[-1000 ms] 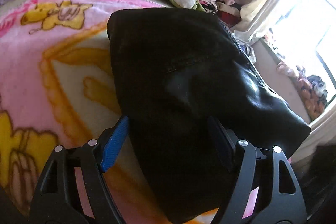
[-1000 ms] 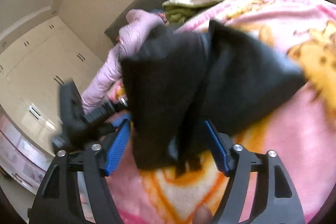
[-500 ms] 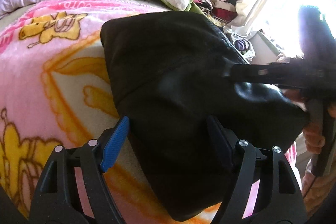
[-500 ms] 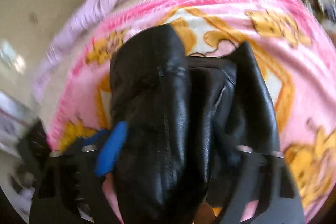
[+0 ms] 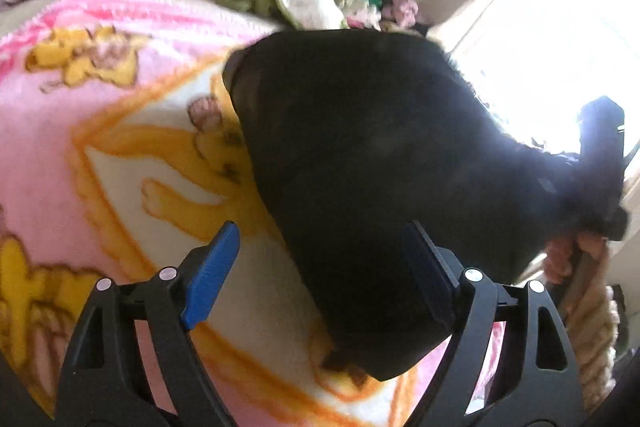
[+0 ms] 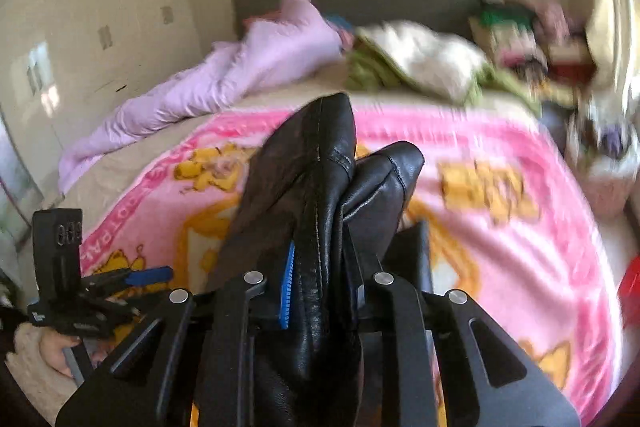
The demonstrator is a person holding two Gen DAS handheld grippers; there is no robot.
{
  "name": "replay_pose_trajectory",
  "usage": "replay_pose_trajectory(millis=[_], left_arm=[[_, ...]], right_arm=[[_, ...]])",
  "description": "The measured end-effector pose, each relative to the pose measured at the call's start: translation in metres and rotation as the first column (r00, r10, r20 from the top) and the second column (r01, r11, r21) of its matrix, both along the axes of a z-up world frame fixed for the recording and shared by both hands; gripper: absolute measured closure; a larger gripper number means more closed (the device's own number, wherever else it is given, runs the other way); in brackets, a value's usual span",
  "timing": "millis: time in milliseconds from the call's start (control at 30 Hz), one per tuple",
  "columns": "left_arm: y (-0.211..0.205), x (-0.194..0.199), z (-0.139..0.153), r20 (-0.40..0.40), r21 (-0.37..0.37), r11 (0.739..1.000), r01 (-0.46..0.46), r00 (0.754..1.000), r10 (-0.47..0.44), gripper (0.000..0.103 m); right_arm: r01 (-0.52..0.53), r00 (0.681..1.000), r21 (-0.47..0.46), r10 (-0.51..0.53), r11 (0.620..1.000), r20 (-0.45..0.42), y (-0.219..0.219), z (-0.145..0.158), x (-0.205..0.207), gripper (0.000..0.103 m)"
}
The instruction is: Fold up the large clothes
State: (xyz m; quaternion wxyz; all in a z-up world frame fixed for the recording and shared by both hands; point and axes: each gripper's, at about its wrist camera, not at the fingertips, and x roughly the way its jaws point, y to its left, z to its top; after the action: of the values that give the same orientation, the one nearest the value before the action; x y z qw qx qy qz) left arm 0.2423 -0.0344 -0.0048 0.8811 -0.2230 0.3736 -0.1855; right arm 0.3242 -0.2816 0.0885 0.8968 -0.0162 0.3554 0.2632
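Pink blanket, black leather garment clamped in right gripper

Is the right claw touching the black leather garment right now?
Touching. The right wrist view shows the right claw closed on the black leather garment.

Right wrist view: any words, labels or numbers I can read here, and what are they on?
"OTPAL": woven letters on the border of the pink blanket, partial and blurred, so the reading is uncertain.
Small white mark low on the body of the left tool: too small to read.
Black jacket: no text visible.
Left wrist view: nothing readable.
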Motion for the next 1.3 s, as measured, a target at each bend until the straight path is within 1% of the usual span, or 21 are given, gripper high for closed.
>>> replay_pose_trajectory(millis=[67, 100, 200, 267, 333, 367, 433, 533, 567, 600, 667, 733, 767, 900, 933, 1000, 1067, 1167, 1200, 1233, 1300], left_arm=[[-0.011, 0.009, -0.014, -0.049, -0.019, 0.999, 0.036, 0.998, -0.037, 0.020], [-0.018, 0.013, -0.021, -0.074, -0.020, 0.998, 0.052, 0.996, -0.054, 0.019], [-0.030, 0.018, -0.034, -0.106, -0.043, 0.996, 0.076, 0.991, -0.080, 0.011], [-0.032, 0.021, -0.040, -0.122, -0.074, 0.993, 0.087, 0.988, -0.096, 0.010], [-0.036, 0.023, -0.044, -0.129, -0.094, 0.991, 0.094, 0.986, -0.106, 0.010], [-0.036, 0.025, -0.044, -0.127, -0.100, 0.990, 0.096, 0.986, -0.108, 0.009], [-0.037, 0.029, -0.049, -0.139, -0.121, 0.988, 0.098, 0.984, -0.114, 0.008], [-0.038, 0.038, -0.055, -0.158, -0.157, 0.982, 0.101, 0.979, -0.126, 0.008], [-0.039, 0.039, -0.056, -0.162, -0.162, 0.981, 0.103, 0.978, -0.130, 0.008], [-0.042, 0.040, -0.057, -0.166, -0.167, 0.980, 0.106, 0.977, -0.134, 0.008], [-0.046, 0.046, -0.061, -0.179, -0.179, 0.978, 0.112, 0.973, -0.144, 0.008], [-0.048, 0.052, -0.065, -0.190, -0.193, 0.974, 0.118, 0.969, -0.155, 0.010], [-0.048, 0.053, -0.065, -0.188, -0.200, 0.972, 0.120, 0.969, -0.159, 0.013], [-0.034, 0.056, -0.056, -0.190, -0.174, 0.978, 0.116, 0.970, -0.149, 0.015], [-0.027, 0.055, -0.051, -0.186, -0.150, 0.983, 0.109, 0.973, -0.137, 0.015], [-0.015, 0.053, -0.045, -0.180, -0.101, 0.991, 0.091, 0.978, -0.108, 0.015], [-0.003, 0.050, -0.041, -0.189, -0.070, 0.993, 0.093, 0.976, -0.105, 0.015], [0.001, 0.043, -0.037, -0.180, 0.012, 0.996, 0.083, 0.980, -0.080, 0.016], [-0.003, 0.041, -0.036, -0.168, 0.039, 0.996, 0.084, 0.983, -0.076, 0.016], [-0.006, 0.038, -0.033, -0.149, 0.069, 0.994, 0.084, 0.986, -0.073, 0.016], [-0.011, 0.037, -0.028, -0.129, 0.101, 0.991, 0.087, 0.989, -0.073, 0.016]], right_arm=[[0.047, 0.996, 0.023, -0.045, 0.999, -0.073, -0.016, -0.023, 0.010, 0.084], [0.063, 0.993, 0.020, -0.061, 0.998, -0.101, -0.025, -0.038, 0.015, 0.084], [0.104, 0.984, 0.054, -0.095, 0.993, -0.151, -0.045, -0.070, 0.023, 0.083], [0.126, 0.979, 0.055, -0.115, 0.991, -0.170, -0.054, -0.087, 0.024, 0.074], [0.168, 0.971, 0.022, -0.162, 0.986, -0.175, -0.063, -0.096, 0.021, 0.050], [0.191, 0.966, 0.039, -0.181, 0.981, -0.182, -0.068, -0.098, 0.020, 0.048], [0.181, 0.963, 0.094, -0.157, 0.979, -0.219, -0.075, -0.102, 0.023, 0.048], [0.175, 0.943, 0.168, -0.117, 0.970, -0.311, -0.084, -0.112, 0.035, 0.048], [0.185, 0.926, 0.216, -0.097, 0.959, -0.365, -0.089, -0.120, 0.041, 0.048], [0.195, 0.911, 0.246, -0.082, 0.949, -0.403, -0.092, -0.128, 0.045, 0.050], [0.217, 0.880, 0.294, -0.057, 0.931, -0.471, -0.094, -0.147, 0.053, 0.050], [0.235, 0.860, 0.339, -0.033, 0.911, -0.509, -0.093, -0.155, 0.053, 0.052], [0.238, 0.857, 0.362, -0.019, 0.901, -0.515, -0.092, -0.155, 0.051, 0.053], [0.243, 0.849, 0.385, -0.004, 0.890, -0.528, -0.079, -0.148, 0.036, 0.054], [0.246, 0.846, 0.396, 0.004, 0.885, -0.533, -0.074, -0.148, 0.030, 0.054], [0.227, 0.843, 0.401, 0.028, 0.887, -0.538, -0.058, -0.146, 0.020, 0.054], [0.202, 0.861, 0.375, 0.018, 0.905, -0.508, -0.042, -0.140, 0.009, 0.054], [0.201, 0.888, 0.364, -0.013, 0.910, -0.459, -0.027, -0.136, 0.002, 0.052], [0.203, 0.895, 0.337, -0.035, 0.919, -0.444, -0.025, -0.134, 0.002, 0.048], [0.210, 0.899, 0.303, -0.062, 0.929, -0.434, -0.024, -0.131, 0.001, 0.038], [0.218, 0.913, 0.228, -0.116, 0.949, -0.391, -0.025, -0.121, -0.003, 0.027]])
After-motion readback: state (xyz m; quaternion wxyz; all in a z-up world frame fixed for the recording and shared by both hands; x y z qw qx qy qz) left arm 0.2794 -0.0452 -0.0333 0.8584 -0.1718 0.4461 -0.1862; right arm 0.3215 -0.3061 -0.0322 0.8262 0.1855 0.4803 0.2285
